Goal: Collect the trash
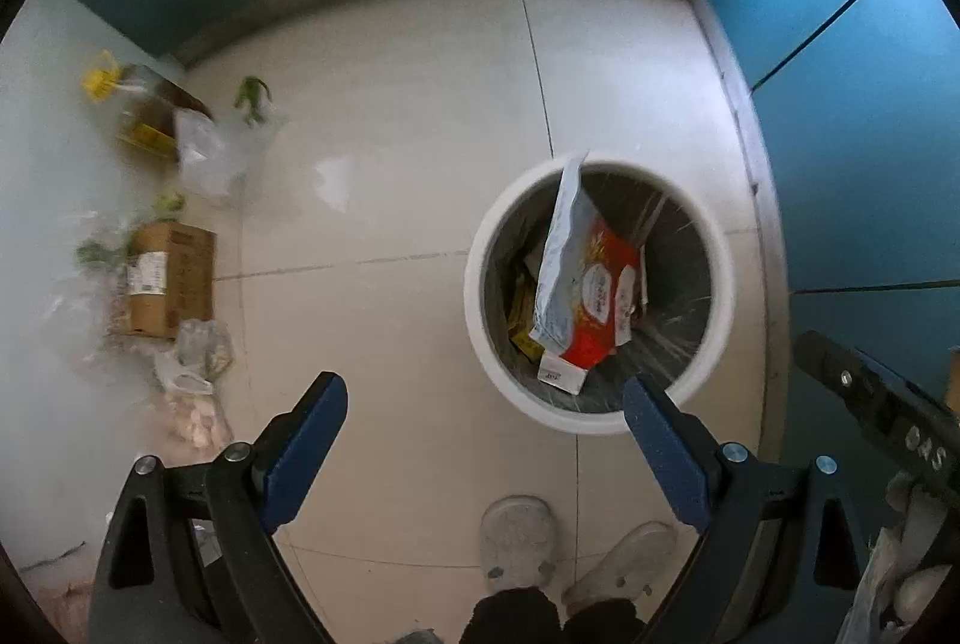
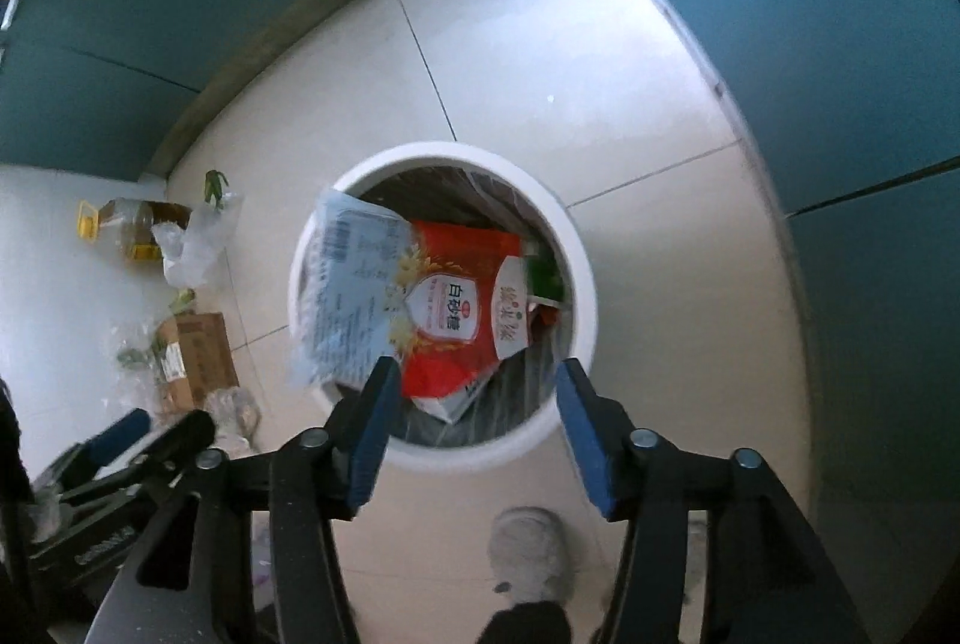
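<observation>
A white round trash bin [image 1: 480, 320] with a dark liner stands on the tiled floor near the teal cabinets. A red and pale blue plastic bag [image 1: 600, 296] lies inside it on other wrappers, its pale end poking above the rim. My left gripper [image 1: 483, 392] points straight down, wide open and empty, its right finger over the bin's near rim. In the right wrist view my right gripper [image 2: 478, 368] hangs open over the bin [image 2: 576, 248]. The bag [image 2: 444, 308] lies below it, its pale end behind the left fingertip, and no pad presses on it.
Along the left wall lie a cardboard box [image 1: 174, 278], a yellow-handled oil bottle [image 1: 138, 122], clear plastic bags [image 1: 204, 152] and green scraps. A person's two pale slippers [image 1: 516, 536] stand just below the bin. Teal cabinet fronts [image 1: 870, 104] close off the back and right.
</observation>
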The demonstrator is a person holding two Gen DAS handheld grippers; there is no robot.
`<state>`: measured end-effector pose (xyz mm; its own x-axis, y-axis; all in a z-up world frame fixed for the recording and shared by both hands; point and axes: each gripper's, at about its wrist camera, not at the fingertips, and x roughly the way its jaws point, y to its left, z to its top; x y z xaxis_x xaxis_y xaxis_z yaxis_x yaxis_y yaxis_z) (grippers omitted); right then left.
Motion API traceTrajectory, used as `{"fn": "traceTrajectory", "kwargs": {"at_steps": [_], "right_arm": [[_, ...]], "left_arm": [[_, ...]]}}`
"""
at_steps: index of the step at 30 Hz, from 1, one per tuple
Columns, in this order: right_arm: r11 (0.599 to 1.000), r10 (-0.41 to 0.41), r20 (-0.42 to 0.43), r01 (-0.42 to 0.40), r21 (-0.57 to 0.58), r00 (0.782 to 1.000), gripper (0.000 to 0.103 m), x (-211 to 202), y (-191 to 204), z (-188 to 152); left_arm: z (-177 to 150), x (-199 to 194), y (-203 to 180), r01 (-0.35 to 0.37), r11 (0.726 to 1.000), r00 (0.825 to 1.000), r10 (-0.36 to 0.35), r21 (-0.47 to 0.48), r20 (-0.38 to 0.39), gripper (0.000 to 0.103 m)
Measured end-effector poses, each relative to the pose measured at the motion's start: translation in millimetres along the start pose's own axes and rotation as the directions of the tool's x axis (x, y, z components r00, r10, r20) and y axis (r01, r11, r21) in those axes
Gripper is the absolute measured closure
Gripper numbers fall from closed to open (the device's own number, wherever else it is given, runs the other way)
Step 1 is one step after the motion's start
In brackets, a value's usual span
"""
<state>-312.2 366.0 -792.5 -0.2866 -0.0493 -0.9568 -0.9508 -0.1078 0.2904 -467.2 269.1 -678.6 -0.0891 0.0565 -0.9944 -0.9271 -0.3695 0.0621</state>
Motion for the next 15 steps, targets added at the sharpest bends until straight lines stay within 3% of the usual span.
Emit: {"fn": "traceTrajectory", "kwargs": {"at_steps": [1, 3, 7, 15], "right_arm": [[1.0, -0.012, 0.014, 0.013, -0.02, 1.0, 0.026, -17, 3, -5], [0.997, -0.047, 0.054, 0.051, -0.062, 0.997, 0.013, -59, 13, -20], [0.985, -0.103, 0.119, 0.119, -0.128, 0.987, 0.0, -140, 27, -50], [0.966, -0.125, 0.239, 0.173, -0.193, 0.963, 0.0, -302, 51, -107]], "left_arm": [[-5, -15, 0, -0.003, 1.0, 1.0, 0.004, -0.004, 0.018, 0.009], [-14, -48, 2, -0.003, 1.0, 0.999, 0.004, -0.011, 0.044, 0.009], [-34, -118, 1, -0.006, 1.0, 0.995, 0.007, -0.01, 0.097, 0.009], [-77, -256, 3, 0.004, 1.0, 0.984, -0.005, 0.009, 0.18, 0.009]]}}
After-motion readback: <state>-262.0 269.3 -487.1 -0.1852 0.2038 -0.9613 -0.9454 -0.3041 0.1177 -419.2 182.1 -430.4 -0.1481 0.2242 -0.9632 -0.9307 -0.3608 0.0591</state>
